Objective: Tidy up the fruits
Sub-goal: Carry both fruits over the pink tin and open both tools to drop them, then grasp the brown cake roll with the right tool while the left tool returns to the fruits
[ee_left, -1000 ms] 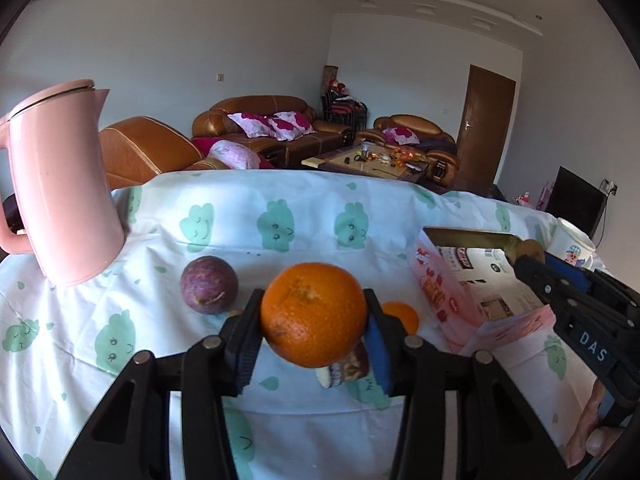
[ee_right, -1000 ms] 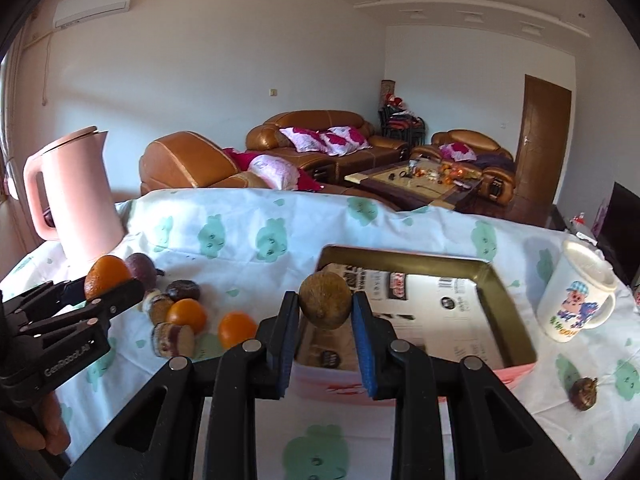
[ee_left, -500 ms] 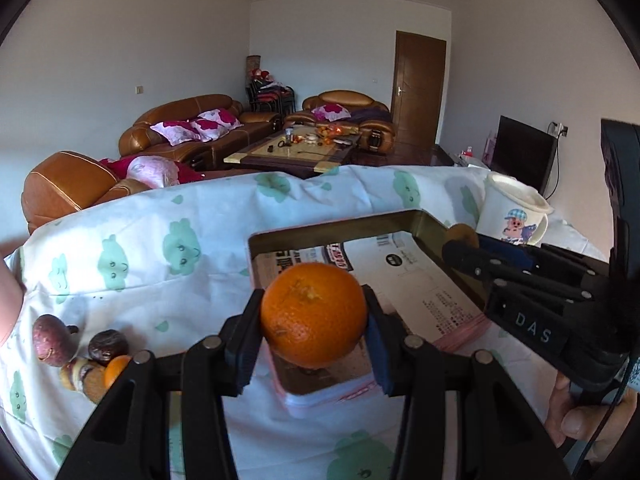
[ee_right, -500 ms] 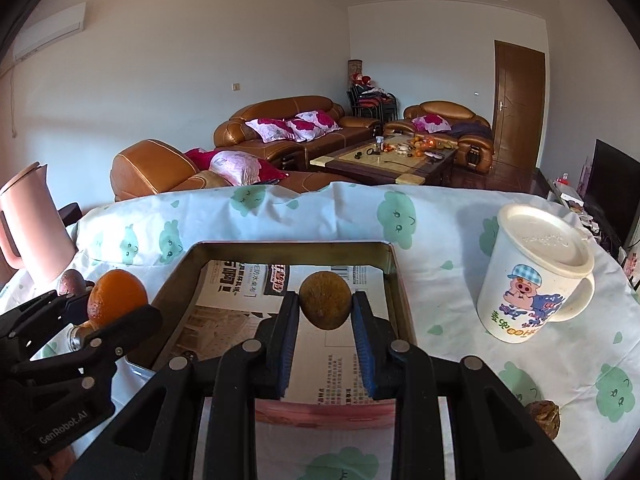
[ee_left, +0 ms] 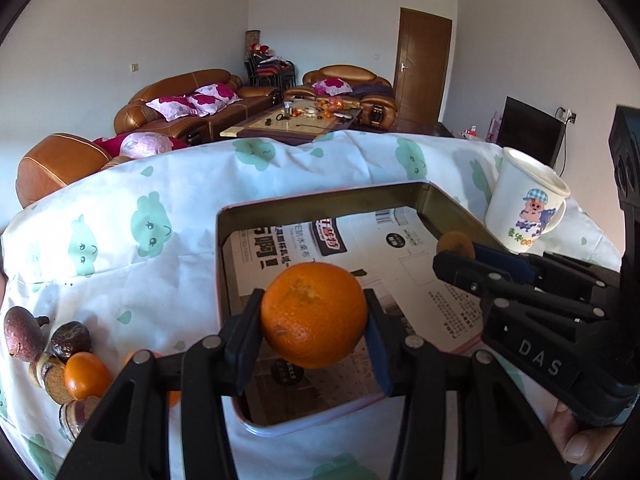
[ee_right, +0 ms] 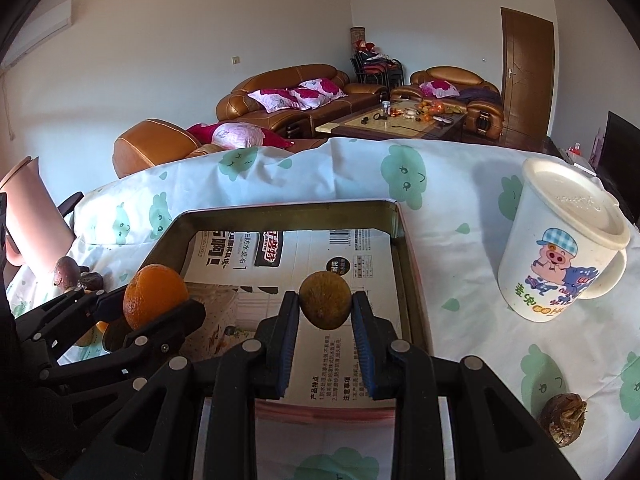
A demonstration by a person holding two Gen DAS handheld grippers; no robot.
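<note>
My left gripper (ee_left: 314,344) is shut on an orange (ee_left: 314,314) and holds it above the near left part of a metal tray (ee_left: 320,198) lined with printed paper. My right gripper (ee_right: 325,322) is shut on a brown kiwi (ee_right: 325,300) above the tray's (ee_right: 280,210) right side. The right gripper (ee_left: 460,258) with its kiwi (ee_left: 454,243) also shows in the left wrist view, and the left gripper (ee_right: 160,312) with the orange (ee_right: 154,295) in the right wrist view. A pile of loose fruit (ee_left: 60,360) lies left of the tray.
A lidded white mug (ee_right: 560,248) with a pig picture stands right of the tray. A dark shrivelled fruit (ee_right: 564,420) lies in front of the mug. A pink kettle (ee_right: 28,216) stands far left. A cloud-print cloth (ee_left: 140,220) covers the table.
Both grippers have moved to the right, from beside the fruit pile to over the tray, each still holding its fruit. The kettle has slid out of the left wrist view.
</note>
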